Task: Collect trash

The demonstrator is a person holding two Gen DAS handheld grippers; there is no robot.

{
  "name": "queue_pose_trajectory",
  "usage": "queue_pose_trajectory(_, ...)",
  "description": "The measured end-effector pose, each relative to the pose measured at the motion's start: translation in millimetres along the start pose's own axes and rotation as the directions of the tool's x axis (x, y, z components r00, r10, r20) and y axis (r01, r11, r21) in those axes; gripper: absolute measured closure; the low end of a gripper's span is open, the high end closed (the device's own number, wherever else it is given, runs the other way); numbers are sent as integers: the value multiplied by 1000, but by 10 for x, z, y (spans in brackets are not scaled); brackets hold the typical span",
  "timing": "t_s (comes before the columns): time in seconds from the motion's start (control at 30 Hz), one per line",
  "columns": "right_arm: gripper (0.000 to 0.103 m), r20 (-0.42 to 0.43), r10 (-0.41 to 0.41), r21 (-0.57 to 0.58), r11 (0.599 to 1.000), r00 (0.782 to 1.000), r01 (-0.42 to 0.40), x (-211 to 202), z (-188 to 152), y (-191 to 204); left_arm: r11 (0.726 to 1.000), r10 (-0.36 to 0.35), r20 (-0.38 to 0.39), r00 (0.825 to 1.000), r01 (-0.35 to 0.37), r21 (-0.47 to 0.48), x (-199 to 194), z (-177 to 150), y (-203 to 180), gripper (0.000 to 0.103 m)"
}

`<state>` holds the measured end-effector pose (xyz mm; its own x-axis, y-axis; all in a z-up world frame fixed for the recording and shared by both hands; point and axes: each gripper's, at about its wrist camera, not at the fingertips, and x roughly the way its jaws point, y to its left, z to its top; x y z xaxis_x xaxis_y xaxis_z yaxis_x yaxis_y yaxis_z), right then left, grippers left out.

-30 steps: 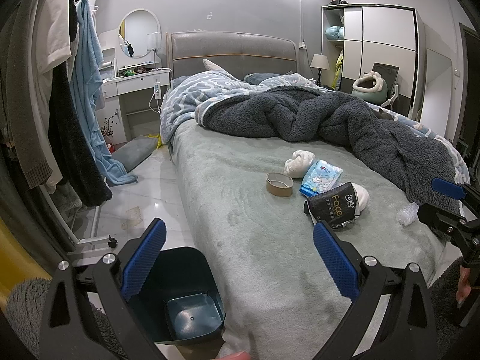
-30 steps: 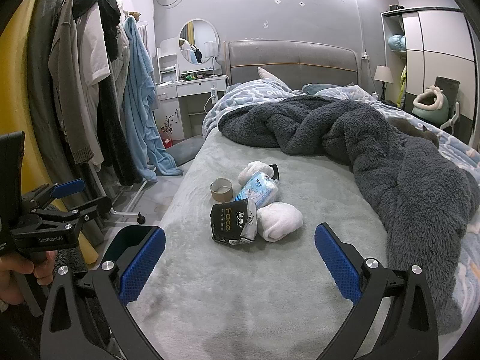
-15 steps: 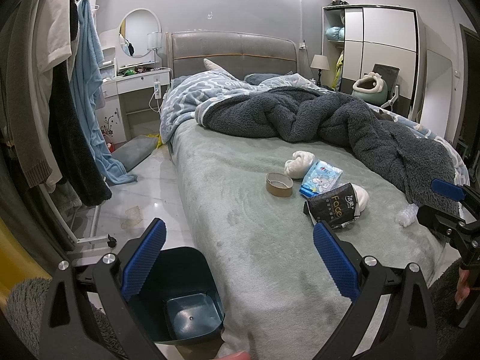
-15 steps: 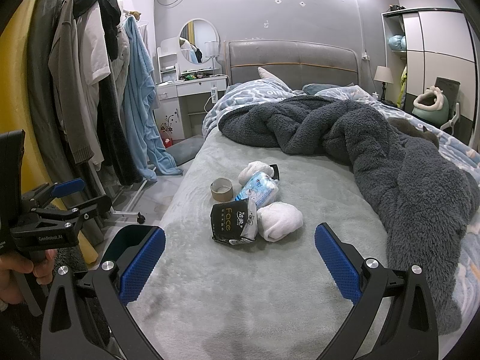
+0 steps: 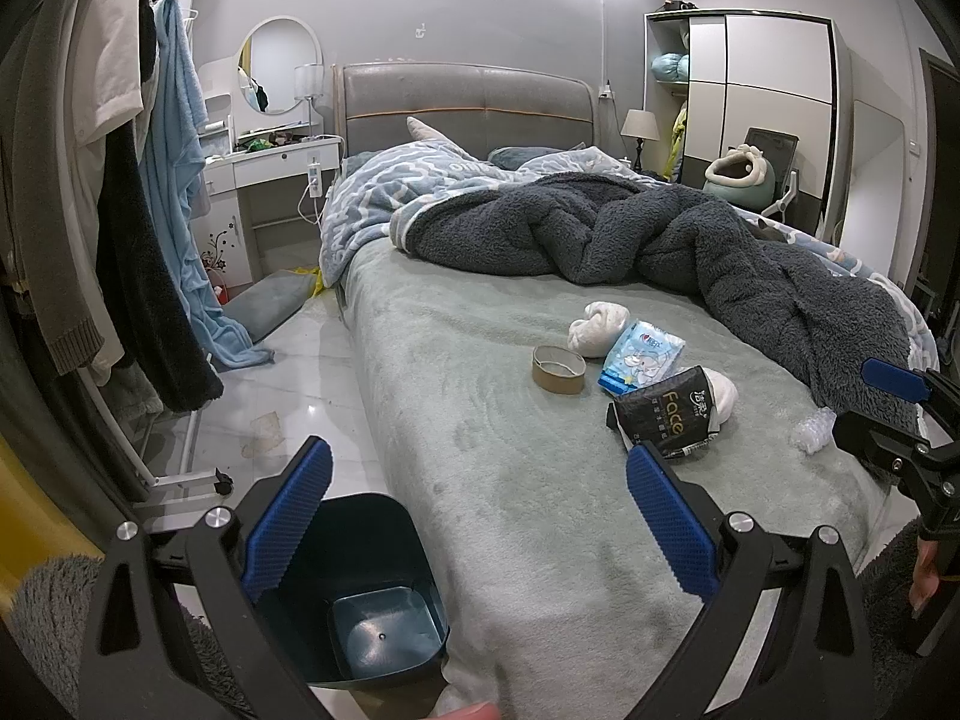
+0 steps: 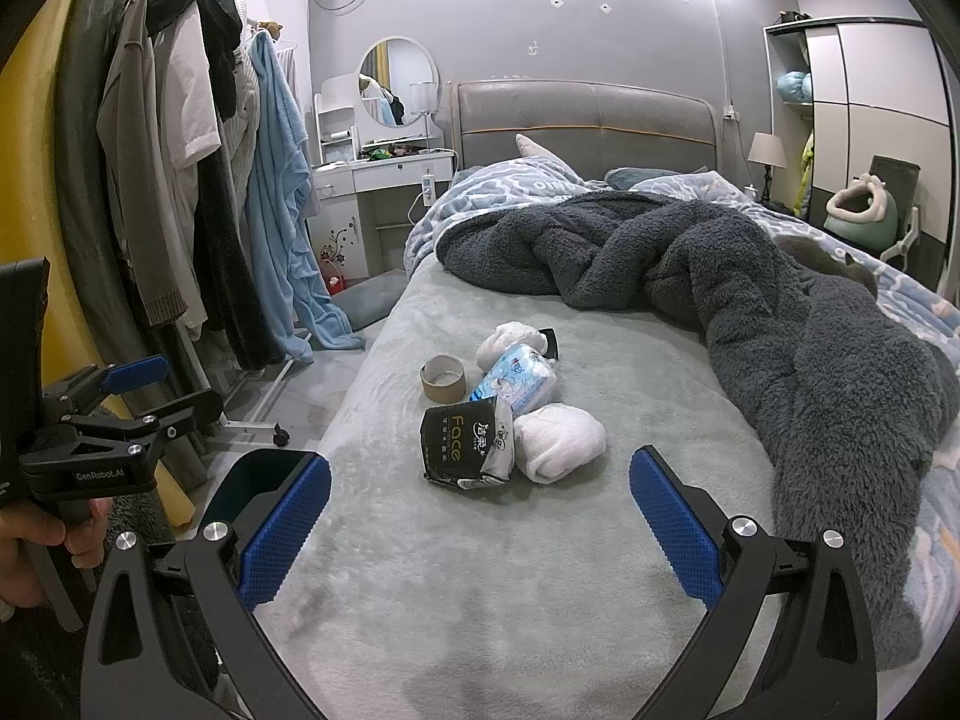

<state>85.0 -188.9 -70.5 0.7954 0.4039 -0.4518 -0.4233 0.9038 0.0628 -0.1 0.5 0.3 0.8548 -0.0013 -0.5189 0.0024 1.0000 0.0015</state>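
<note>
Right now I hold both grippers — left gripper, right gripper — spread and empty, ready to choose. At twelve o'clock, clustered mid-bed: Face tissue pack, tape core. At seven o'clock, trash bin waits.

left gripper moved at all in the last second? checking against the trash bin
No. In the left wrist view the dark blue trash bin and the tape roll sit at the same spots against the left gripper, which stays open.
</note>
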Motion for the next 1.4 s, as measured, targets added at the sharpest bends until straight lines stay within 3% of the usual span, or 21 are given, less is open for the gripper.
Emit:
queue_pose_trajectory(0.87,3,-19,-28,-45,999,999,27,-21,-81,13,1000,4,-3,1000,-4,-11,25,11,-71,3)
queue_pose_trajectory(1.4,3,-117,-75,31,996,990,79,59,-351,-841,992,-124,-76,989,122,-39,277,90,-509,5)
